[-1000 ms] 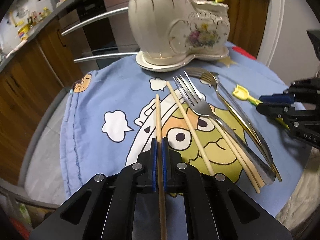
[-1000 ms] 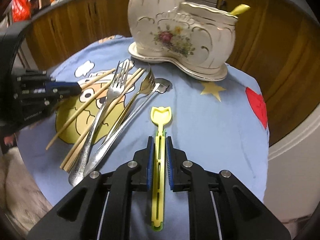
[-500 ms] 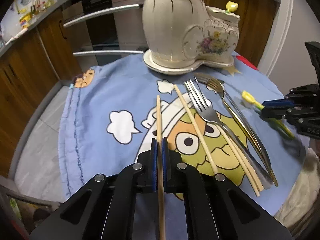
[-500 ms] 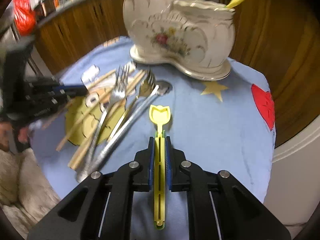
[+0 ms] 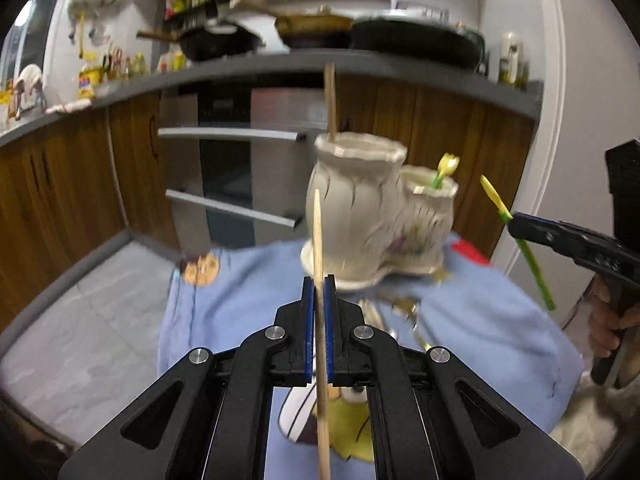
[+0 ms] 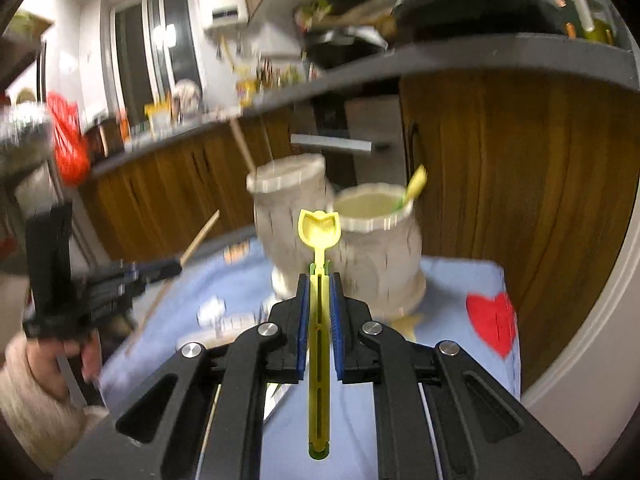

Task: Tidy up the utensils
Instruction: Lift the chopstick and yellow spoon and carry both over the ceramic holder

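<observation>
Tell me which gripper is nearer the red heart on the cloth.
Right. The right gripper, shut on the yellow spoon, is just left of the red heart. The left gripper, shut on a chopstick, is over the cloth's opposite side.

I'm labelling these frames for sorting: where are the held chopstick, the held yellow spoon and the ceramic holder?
chopstick [image 5: 318,240], left wrist view, shaft above the pads.
yellow spoon [image 6: 319,226], right wrist view, bowl.
ceramic holder [image 5: 352,208], left wrist view, taller compartment's wall.

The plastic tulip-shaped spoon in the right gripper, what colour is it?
Yellow, with a green end; the right wrist view shows it best.
</observation>
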Demonstrator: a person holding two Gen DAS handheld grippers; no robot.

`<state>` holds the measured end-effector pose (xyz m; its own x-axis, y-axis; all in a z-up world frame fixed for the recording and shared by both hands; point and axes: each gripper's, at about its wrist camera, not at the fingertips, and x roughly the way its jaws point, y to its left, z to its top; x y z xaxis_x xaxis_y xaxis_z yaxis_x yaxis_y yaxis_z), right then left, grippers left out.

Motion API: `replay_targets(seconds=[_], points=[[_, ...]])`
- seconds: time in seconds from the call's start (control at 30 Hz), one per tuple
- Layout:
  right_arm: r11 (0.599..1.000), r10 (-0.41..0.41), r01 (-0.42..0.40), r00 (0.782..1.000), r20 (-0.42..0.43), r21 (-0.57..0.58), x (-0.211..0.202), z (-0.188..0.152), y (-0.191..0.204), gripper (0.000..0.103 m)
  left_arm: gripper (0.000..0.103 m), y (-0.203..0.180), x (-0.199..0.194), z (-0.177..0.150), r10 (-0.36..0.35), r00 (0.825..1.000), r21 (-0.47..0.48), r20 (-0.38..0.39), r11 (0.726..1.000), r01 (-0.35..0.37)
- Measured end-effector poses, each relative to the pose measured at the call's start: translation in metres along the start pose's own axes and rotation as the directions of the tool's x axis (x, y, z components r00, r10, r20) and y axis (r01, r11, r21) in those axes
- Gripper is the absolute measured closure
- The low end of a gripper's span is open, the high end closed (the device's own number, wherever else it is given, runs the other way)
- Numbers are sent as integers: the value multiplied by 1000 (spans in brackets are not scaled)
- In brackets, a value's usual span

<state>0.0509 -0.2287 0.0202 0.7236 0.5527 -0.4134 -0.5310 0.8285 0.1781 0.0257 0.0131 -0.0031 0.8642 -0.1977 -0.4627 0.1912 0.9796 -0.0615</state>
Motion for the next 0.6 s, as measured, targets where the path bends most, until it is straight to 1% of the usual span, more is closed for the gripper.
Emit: replay_targets(seconds=[0.1,0.2,0.3,0.43,0.6], points=[[1000,4,-5,996,93,20,-2,17,-4,93,98,-6,-6,9,-18,998,11,67,1000,17],[999,9,-13,989,145,32,2,30,-5,93,98,-10,-5,21,-35,992,13,117,999,34],[998,14,-26,983,182,64,10,42,-11,93,98,-13,1,34,-57,989,17,136,998,55],[997,8,-25,976,216,75,23,57,-17,93,98,-16,14,51,-87,983,25,163,996,84],[997,1,-21,965,263,72,37,73,-22,93,98,-26,28,81,-105,969,53,222,994,96]])
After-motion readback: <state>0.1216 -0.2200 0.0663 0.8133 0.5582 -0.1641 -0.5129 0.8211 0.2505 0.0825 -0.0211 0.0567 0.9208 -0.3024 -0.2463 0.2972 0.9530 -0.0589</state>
